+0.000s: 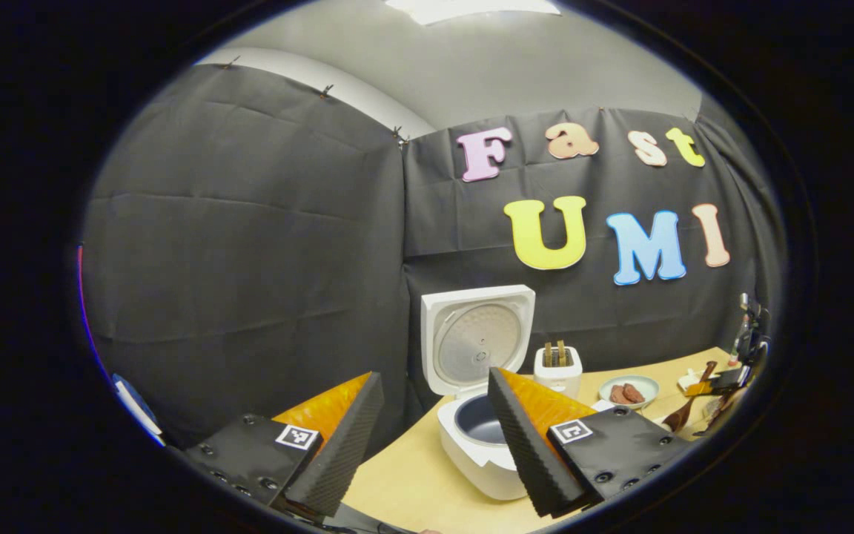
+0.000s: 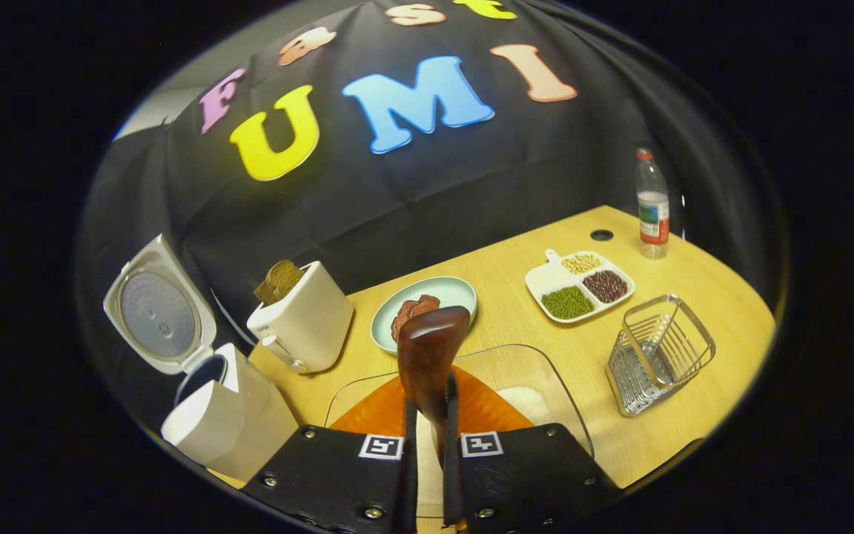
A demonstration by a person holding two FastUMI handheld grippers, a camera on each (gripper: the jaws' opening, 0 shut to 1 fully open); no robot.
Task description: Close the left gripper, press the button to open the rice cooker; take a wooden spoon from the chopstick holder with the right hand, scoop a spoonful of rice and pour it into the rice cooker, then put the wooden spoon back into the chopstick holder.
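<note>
The white rice cooker [image 1: 475, 452] stands on the table with its lid [image 1: 477, 341] swung up and its dark inner pot showing. My left gripper [image 1: 434, 374] hovers in front of it, open, with nothing between its fingers. My right gripper [image 2: 429, 404] is shut on the handle of a dark wooden spoon [image 2: 431, 345], whose bowl points forward and up. Under the spoon sits a clear container [image 2: 545, 371] holding white rice [image 2: 527, 404]. The open rice cooker [image 2: 212, 419] lies to the left of it. A wire chopstick holder [image 2: 657, 352] stands to the right. The right gripper with the spoon [image 1: 683, 414] appears at the far right of the left gripper view.
A white toaster [image 2: 305, 322] with bread stands beside the cooker. Behind the container are a pale plate [image 2: 457, 293] with brown food, a divided tray [image 2: 579, 285] of beans and a water bottle [image 2: 651, 208]. The black cloth wall closes off the back.
</note>
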